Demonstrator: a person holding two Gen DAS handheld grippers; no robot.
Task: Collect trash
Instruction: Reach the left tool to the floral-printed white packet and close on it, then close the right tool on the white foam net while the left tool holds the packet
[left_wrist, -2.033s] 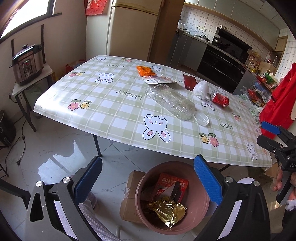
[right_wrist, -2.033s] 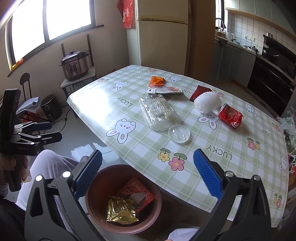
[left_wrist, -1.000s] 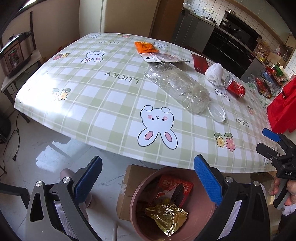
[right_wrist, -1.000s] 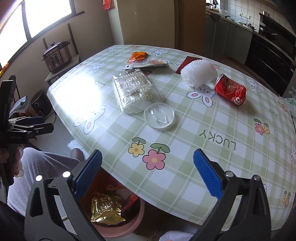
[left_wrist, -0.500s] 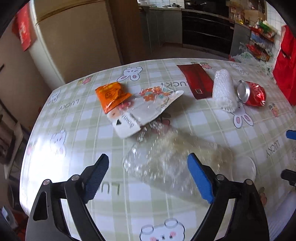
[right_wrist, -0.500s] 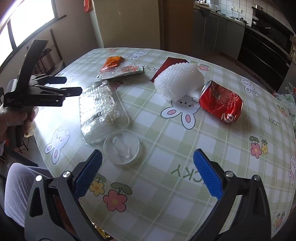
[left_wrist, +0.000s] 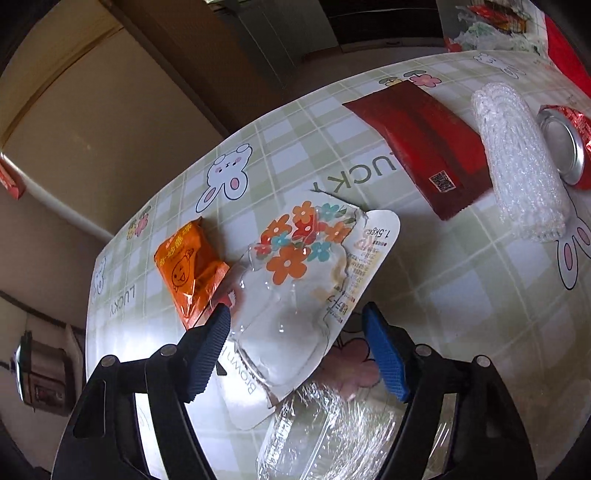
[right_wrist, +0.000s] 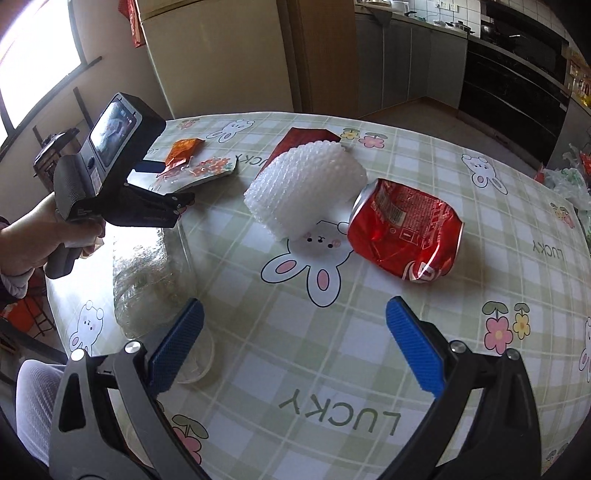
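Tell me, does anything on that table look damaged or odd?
Yes. The red can is crushed and dented, lying on its side beside the white foam netting. The flowered blister pack is torn open and empty.

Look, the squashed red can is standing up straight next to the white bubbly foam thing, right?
Not quite. The squashed red can is lying on its side, not standing up; the right wrist view shows it. It is indeed next to the white bubbly foam thing.
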